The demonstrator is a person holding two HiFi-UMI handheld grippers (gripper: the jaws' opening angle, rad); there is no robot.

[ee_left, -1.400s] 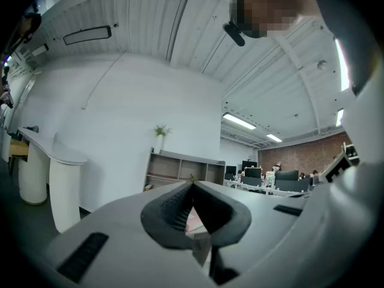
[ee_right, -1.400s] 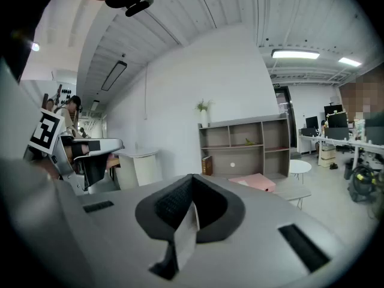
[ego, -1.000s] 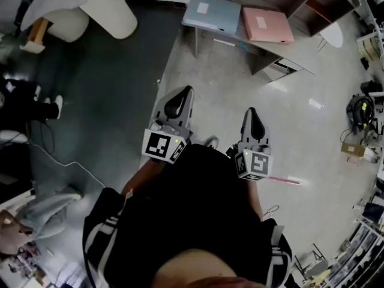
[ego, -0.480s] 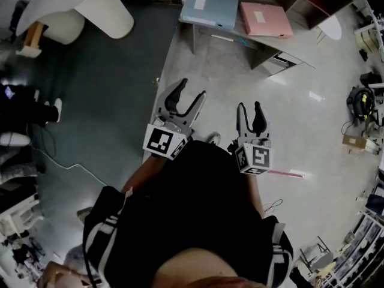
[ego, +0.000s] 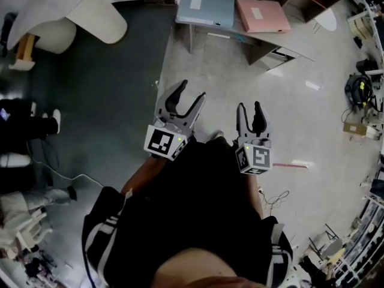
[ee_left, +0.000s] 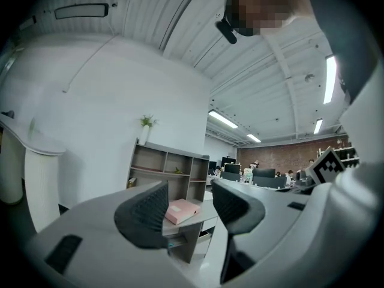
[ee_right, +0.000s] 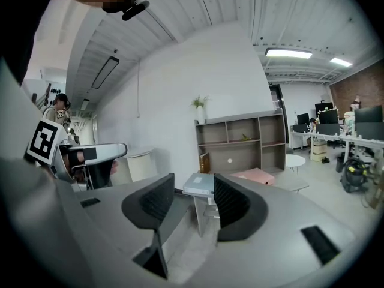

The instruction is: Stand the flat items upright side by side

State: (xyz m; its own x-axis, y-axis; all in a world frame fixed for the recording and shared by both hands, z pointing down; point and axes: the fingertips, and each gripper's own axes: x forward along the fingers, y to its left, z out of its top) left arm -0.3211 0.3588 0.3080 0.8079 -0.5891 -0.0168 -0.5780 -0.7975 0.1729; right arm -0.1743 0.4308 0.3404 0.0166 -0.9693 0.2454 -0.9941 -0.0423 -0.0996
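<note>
Two flat boxes lie side by side on a grey desk [ego: 294, 45] ahead of me: a blue box [ego: 204, 8] on the left and a pink box [ego: 262, 15] on the right. Both grippers hover over the floor, well short of the desk. My left gripper [ego: 192, 90] is open and empty; between its jaws, far off, shows the pink box [ee_left: 182, 210]. My right gripper [ego: 249, 106] is also open and empty. Its view shows the blue box [ee_right: 200, 185] lying flat and the pink box [ee_right: 255, 176] beside it.
An open shelf unit [ee_right: 240, 140] stands behind the desk against the wall. A small white round table [ego: 327, 18] is to the desk's right. A white curved counter [ego: 90, 8] sits at the left over dark carpet [ego: 102, 101]. Cables and gear lie on the right.
Both grippers went from shut to open a second ago and have stayed open. The desk has drifted slightly upward in the head view.
</note>
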